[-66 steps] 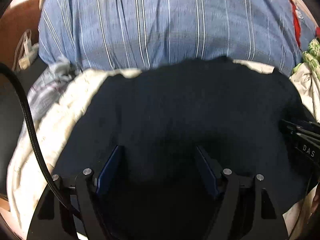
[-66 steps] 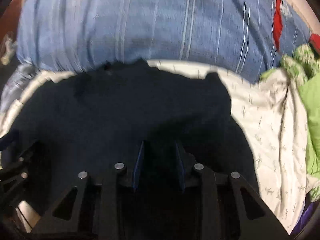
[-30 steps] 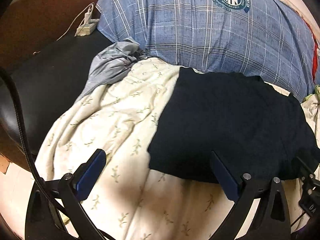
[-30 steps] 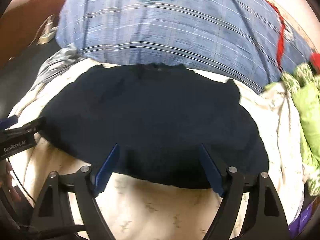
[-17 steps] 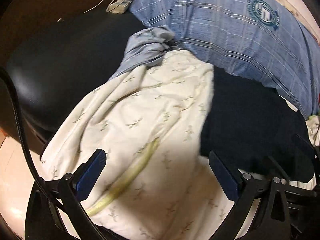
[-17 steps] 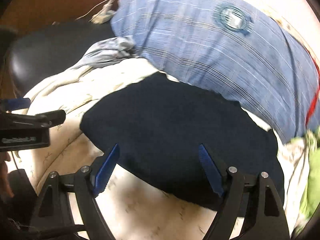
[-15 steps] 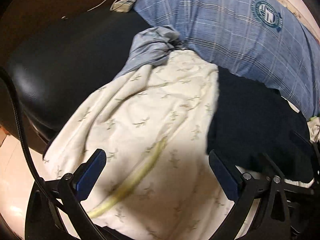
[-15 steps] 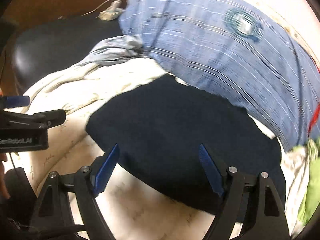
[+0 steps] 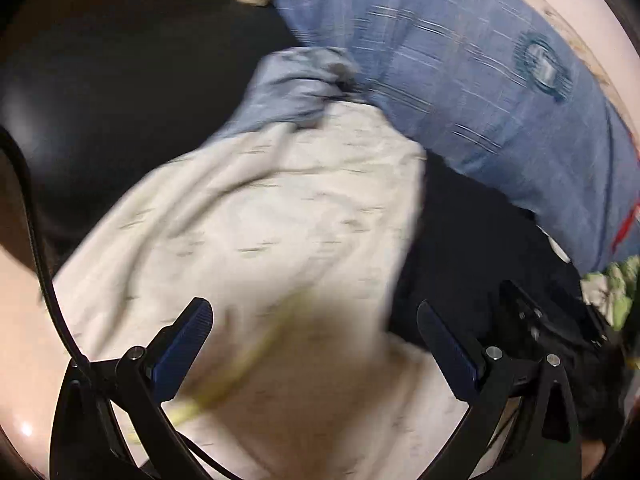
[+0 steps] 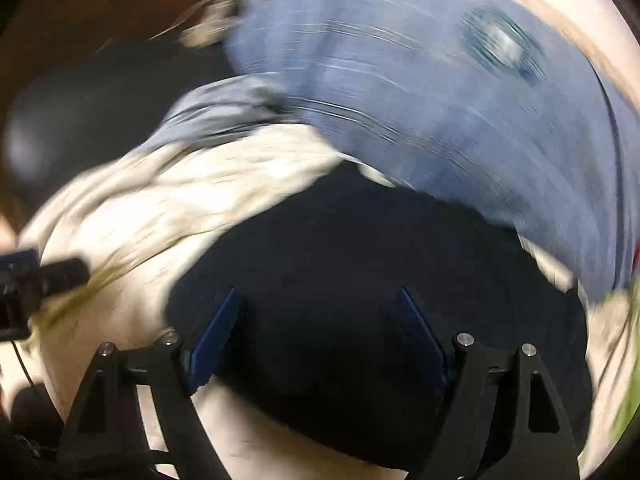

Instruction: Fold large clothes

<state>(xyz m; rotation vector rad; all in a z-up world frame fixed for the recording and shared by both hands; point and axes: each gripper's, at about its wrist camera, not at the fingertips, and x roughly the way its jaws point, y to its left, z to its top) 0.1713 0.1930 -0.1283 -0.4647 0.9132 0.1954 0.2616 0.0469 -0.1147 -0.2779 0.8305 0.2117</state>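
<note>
A dark navy garment (image 10: 340,264) lies folded and flat on a cream sheet (image 9: 280,220); it also shows at the right of the left wrist view (image 9: 472,248). My right gripper (image 10: 318,320) is open and empty, low over the garment's near part, its jaws wide apart. My left gripper (image 9: 312,332) is open and empty over the cream sheet, left of the garment's edge. The right gripper's body shows at the right of the left wrist view (image 9: 548,328). The left gripper shows at the left edge of the right wrist view (image 10: 36,280). Both views are motion-blurred.
A big blue plaid pillow (image 9: 480,80) lies behind the garment. A crumpled grey-blue cloth (image 9: 296,84) sits at the sheet's far left corner, next to a black padded surface (image 9: 120,80). Green cloth (image 9: 616,288) lies at the far right. A yellow-green strip (image 9: 240,364) crosses the sheet.
Both grippers opened, let go of the dark garment and pulled back. The left one swung left over the sheet. The right one has moved in low over the garment.
</note>
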